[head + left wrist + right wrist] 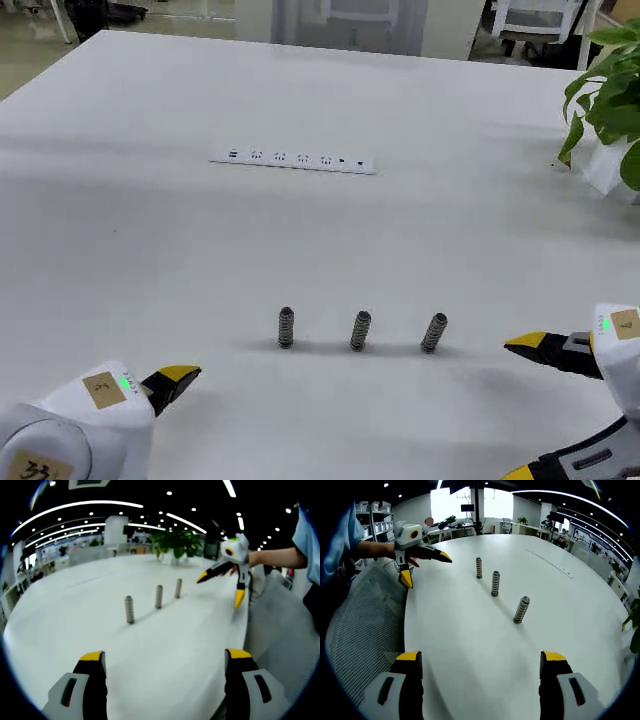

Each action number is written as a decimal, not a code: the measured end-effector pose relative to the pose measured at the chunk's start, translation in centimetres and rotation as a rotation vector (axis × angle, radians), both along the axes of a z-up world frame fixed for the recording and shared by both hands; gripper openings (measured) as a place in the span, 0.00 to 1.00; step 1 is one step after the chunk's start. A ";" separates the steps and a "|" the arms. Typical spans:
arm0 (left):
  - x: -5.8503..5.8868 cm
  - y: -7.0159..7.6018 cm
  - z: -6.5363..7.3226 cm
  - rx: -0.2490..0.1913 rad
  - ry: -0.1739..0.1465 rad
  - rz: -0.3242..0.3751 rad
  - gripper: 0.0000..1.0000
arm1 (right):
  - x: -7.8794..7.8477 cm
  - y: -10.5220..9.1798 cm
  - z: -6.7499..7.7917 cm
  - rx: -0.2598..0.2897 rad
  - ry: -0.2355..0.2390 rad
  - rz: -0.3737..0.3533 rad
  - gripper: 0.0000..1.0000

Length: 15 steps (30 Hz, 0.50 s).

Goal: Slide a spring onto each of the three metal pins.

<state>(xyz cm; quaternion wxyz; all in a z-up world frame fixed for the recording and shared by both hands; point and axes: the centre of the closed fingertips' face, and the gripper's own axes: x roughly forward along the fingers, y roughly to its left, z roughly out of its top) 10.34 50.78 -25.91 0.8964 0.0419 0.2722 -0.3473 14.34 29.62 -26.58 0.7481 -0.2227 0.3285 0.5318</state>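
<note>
Three coiled steel springs (361,330) are stood upright (each over a metal pin (159,591)) at lower centre on a smooth white tabletop (300,230). The yellow-tipped left gripper (165,655) and right gripper (480,655) are held wide open, empty.

The desk (150,230) is finished in smooth matt white. The springs (361,330) are wound from dull grey metal. The left tongs (165,655) and right tongs (480,656) are cased in white plastic.
</note>
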 end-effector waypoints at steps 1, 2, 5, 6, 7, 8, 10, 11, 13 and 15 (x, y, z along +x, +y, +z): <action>0.0 0.1 0.0 -0.002 0.002 0.002 1.00 | -0.4 -0.4 0.0 0.008 0.003 -0.024 0.99; 0.0 0.1 0.0 -0.003 0.003 0.003 1.00 | -0.6 -0.7 -0.1 0.013 0.003 -0.037 0.99; -0.1 0.2 0.0 0.003 0.006 0.001 1.00 | -1.0 -1.4 0.1 0.036 0.002 -0.079 0.99; -0.1 0.2 0.0 0.005 0.007 0.000 1.00 | -1.1 -1.5 0.2 0.044 0.000 -0.093 0.99; -0.1 0.3 0.0 0.009 0.006 0.002 1.00 | -1.3 -1.7 0.5 0.057 -0.005 -0.105 0.99; -0.1 0.4 0.0 0.009 0.006 0.002 1.00 | -1.3 -1.9 0.6 0.063 -0.004 -0.117 0.99; 0.0 0.4 0.1 0.008 0.006 0.007 1.00 | -1.4 -2.3 0.9 0.078 -0.011 -0.144 0.99; 0.0 0.5 0.1 0.008 0.006 0.008 1.00 | -1.4 -2.4 1.0 0.082 -0.016 -0.153 0.99; 0.0 0.5 0.1 0.007 0.006 0.012 1.00 | -1.6 -2.6 1.1 0.084 -0.024 -0.164 0.99; 0.0 0.6 0.1 0.007 0.006 0.017 1.00 | -1.6 -2.6 1.1 0.088 -0.029 -0.177 0.99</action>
